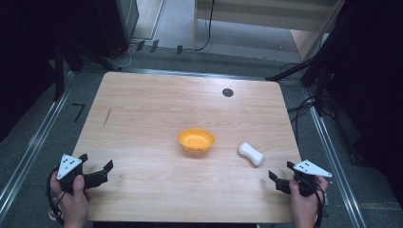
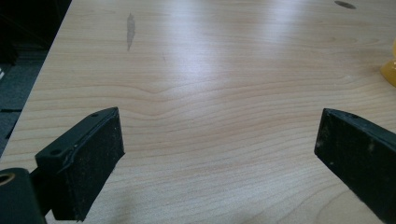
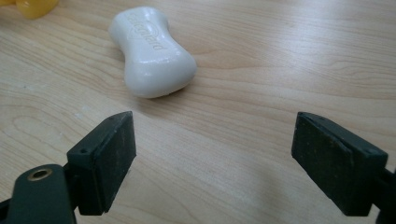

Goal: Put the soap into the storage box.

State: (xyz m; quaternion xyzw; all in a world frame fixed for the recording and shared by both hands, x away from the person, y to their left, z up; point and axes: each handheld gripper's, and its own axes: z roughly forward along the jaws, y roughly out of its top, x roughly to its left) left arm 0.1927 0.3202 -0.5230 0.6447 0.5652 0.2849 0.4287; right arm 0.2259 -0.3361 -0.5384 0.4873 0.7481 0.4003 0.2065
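Black pads: your right tool (image 3: 212, 163) is spread wide with nothing between the jaws, resting near the table's front right corner. In the right gripper view it looks straight at the soap.
Left tool: your left tool (image 2: 219, 158) is just as wide apart and empty, parked by the front left corner, bare wood in front of it.
Soap: the white bar of soap (image 3: 152, 51) lies flat on the table (image 1: 157, 102), near your right tool but not touching it. It sits a bit off to the left of the jaw gap in that view, long axis running away from you.
Bowl: the orange bowl (image 1: 196, 140) stands upright around the middle of the table, left of the soap and apart from it. Looks empty from above.
Progress: honestly nothing's done yet, I'd say. Soap not grabbed, not lifted, both tools idle at the edge.
What's left: pretty much everything. My guess is you reach forward with the right tool, close on the soap, then carry it over to the bowl.
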